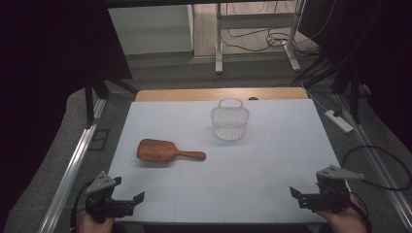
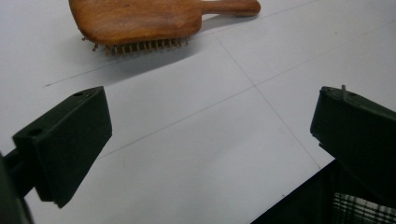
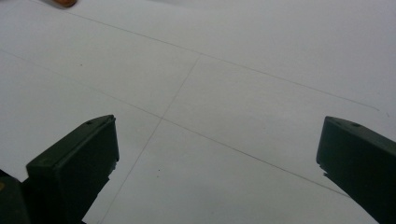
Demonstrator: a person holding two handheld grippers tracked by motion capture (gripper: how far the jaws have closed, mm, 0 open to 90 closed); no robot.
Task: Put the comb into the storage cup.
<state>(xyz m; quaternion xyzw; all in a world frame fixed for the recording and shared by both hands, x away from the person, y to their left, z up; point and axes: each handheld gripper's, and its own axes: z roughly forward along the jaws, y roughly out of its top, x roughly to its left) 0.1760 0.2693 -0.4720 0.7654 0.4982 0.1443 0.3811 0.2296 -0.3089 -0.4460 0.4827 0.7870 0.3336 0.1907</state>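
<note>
High view. White table top [image 1: 272, 165], wooden strip along its far edge. Left gripper [image 1: 127, 203] sits at the near left corner, right gripper [image 1: 303, 196] at the near right corner; both point inward along the near edge, nothing held. Wide bare surface between them and across the whole right half. Wooden hairbrush [image 1: 167, 151] lies left of centre, long axis roughly parallel to the near edge, paddle head toward the left edge, handle pointing toward the right edge. White mesh basket [image 1: 230, 120] stands upright toward the far edge, about mid-width, well apart from the brush. Brush is beyond the left gripper and slightly to its right, not touching; well apart from the right gripper.

Left gripper view. Jaws spread wide, only bare table between them. Hairbrush [image 2: 140, 21] lies ahead near the top edge of view, bristles down on the surface, handle running to the right. Near table edge cuts the lower right corner; a bit of plaid cloth [image 2: 362, 210] shows below it.

Right gripper view. Jaws wide apart over bare white surface with faint pencil lines. A brown tip, likely the brush handle [image 3: 63, 3], at the top left.
</note>
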